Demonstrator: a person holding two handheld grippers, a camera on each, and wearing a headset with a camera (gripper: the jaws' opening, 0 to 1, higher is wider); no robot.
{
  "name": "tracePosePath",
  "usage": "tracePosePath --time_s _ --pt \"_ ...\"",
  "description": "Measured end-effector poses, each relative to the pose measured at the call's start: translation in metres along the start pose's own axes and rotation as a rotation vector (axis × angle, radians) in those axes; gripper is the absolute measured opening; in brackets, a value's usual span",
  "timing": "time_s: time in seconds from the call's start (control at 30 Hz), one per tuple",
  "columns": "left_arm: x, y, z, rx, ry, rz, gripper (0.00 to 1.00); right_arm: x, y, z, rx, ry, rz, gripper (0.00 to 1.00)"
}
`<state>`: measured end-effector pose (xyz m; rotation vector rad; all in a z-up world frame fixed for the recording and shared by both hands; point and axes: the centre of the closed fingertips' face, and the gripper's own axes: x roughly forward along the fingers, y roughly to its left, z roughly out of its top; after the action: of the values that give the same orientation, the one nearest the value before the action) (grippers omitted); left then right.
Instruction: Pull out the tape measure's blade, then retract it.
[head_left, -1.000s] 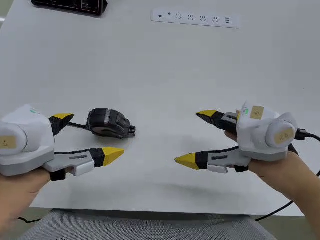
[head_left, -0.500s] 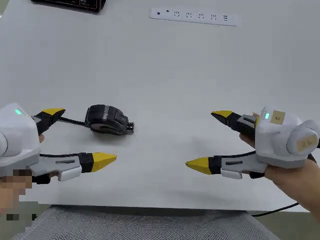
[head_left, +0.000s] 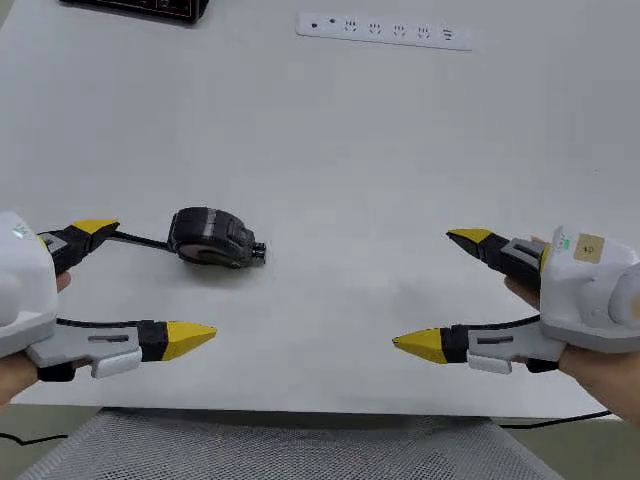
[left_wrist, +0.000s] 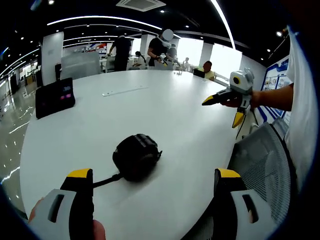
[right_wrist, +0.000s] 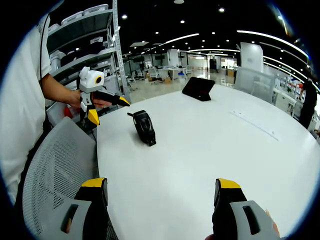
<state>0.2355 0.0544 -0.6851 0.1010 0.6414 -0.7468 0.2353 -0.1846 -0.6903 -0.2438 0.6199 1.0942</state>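
A black tape measure (head_left: 212, 238) lies on the white table (head_left: 330, 140), its strap trailing left; it also lies ahead in the left gripper view (left_wrist: 136, 156) and farther off in the right gripper view (right_wrist: 145, 127). My left gripper (head_left: 155, 283) stands open at the table's near left edge, just left of and nearer than the tape measure, holding nothing. My right gripper (head_left: 445, 290) is open at the near right, well apart from the tape measure. Each gripper also appears in the other's view, left gripper (right_wrist: 107, 109) and right gripper (left_wrist: 222, 107).
A white power strip (head_left: 383, 31) lies at the far edge of the table and a black device (head_left: 135, 8) sits at the far left corner. A grey mesh chair (head_left: 300, 448) is below the table's near edge. People stand in the room behind.
Both grippers have drawn back and outward, the left to the left, the right to the right and nearer. The tape measure stays where it was.
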Motion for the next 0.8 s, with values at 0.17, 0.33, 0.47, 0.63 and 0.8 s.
tracePosePath --time_s 0.17,0.33,0.47,0.63,0.8 --pt "-0.002 -0.001 -0.001 0.015 0.005 -0.008 0.99 -0.007 0.0 -0.004 0.006 0.002 -0.01 0.9" --pt "-0.004 0.0 -0.001 0.026 0.006 -0.014 0.99 -0.011 -0.002 -0.005 0.01 0.004 -0.023 0.91" --pt "-0.005 0.002 -0.001 0.035 0.01 -0.007 0.99 -0.013 0.0 -0.006 0.014 0.007 -0.022 0.91" --pt "-0.007 0.005 -0.004 0.033 0.017 -0.009 0.99 -0.016 0.002 -0.01 0.02 0.014 -0.022 0.9" --pt "-0.008 0.005 -0.006 0.04 0.022 -0.008 0.99 -0.019 0.001 -0.01 0.028 0.012 -0.028 0.9"
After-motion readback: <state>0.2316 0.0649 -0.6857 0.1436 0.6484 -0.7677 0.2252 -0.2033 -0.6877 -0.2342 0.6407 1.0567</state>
